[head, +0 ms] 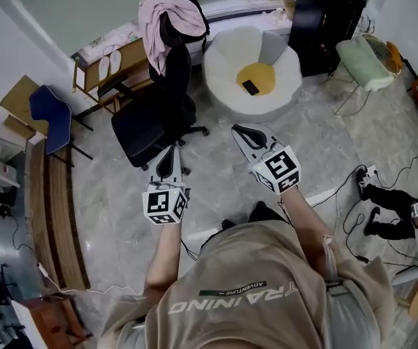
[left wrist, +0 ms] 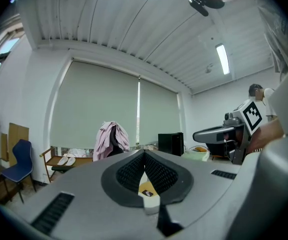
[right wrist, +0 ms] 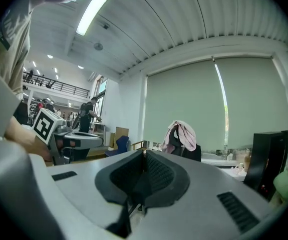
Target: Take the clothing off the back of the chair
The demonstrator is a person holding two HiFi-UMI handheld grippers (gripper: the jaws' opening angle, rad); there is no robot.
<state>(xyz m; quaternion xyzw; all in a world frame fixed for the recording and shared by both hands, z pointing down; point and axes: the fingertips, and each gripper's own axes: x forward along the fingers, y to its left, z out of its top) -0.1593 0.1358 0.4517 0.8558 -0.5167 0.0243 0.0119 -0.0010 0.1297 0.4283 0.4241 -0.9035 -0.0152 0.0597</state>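
Observation:
A pink garment (head: 166, 19) hangs over the top of the backrest of a black office chair (head: 154, 115) on the far side of the floor. It also shows ahead in the left gripper view, pink garment (left wrist: 108, 136), and in the right gripper view, pink garment (right wrist: 183, 134). My left gripper (head: 171, 150) points at the chair's seat from a short way off, its jaws shut and empty (left wrist: 144, 153). My right gripper (head: 236, 129) is held beside it, further right, also shut on nothing (right wrist: 145, 153). Neither touches the chair or the garment.
A white beanbag (head: 223, 86) with a yellow cushion sits right of the chair, a black cabinet (head: 325, 20) behind it. A wooden rack with slippers (head: 107, 67) and a blue chair (head: 52, 118) stand to the left. Cables (head: 350, 195) and another person's legs (head: 390, 209) are at the right.

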